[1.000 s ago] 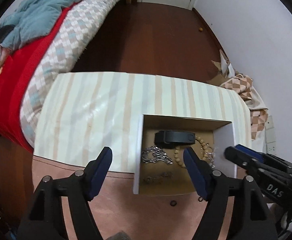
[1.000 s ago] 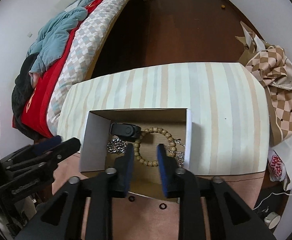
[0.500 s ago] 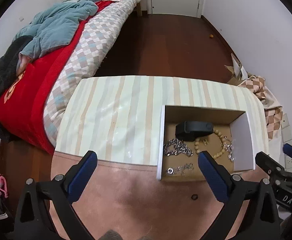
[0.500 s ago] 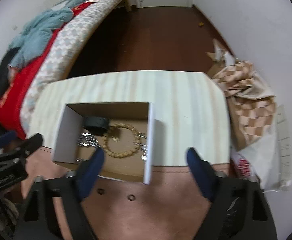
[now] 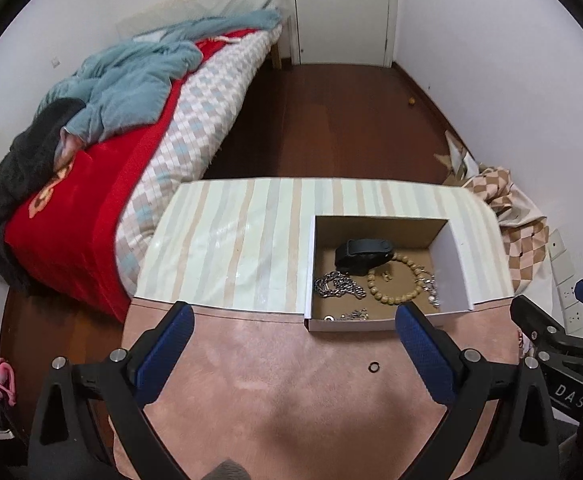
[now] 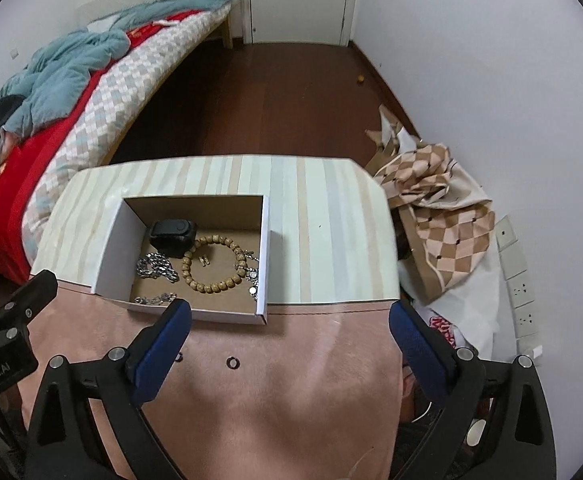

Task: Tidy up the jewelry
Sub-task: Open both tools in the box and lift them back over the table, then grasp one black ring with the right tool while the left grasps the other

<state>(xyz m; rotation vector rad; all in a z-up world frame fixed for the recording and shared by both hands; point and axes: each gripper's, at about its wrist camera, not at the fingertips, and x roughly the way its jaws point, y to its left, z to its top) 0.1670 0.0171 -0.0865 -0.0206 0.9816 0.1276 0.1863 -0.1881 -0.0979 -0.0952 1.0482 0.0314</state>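
An open cardboard box point(image 5: 457, 252) point(image 6: 117, 236) sits on the striped table. Inside lie a black band point(image 5: 363, 254) point(image 6: 171, 232), a wooden bead bracelet point(image 5: 397, 284) point(image 6: 213, 264), a silver chain point(image 5: 337, 286) point(image 6: 157, 268) and smaller silver pieces point(image 5: 351, 315) point(image 6: 153, 300). A small dark ring point(image 5: 373, 367) point(image 6: 232, 362) lies on the pink mat in front of the box. My left gripper point(image 5: 291, 344) is open and empty above the mat. My right gripper point(image 6: 291, 340) is open and empty, right of the box.
The striped table top point(image 5: 243, 236) meets a pink mat point(image 5: 291, 400) at the near side. A bed point(image 5: 111, 140) stands left. A checkered cloth bag point(image 6: 439, 216) lies on the floor at the right, by wall sockets point(image 6: 517, 280).
Both grippers have pulled back and up from the box. The right gripper's jaws have opened wide; it had been nearly shut over the box. The left gripper's jaws have widened too.
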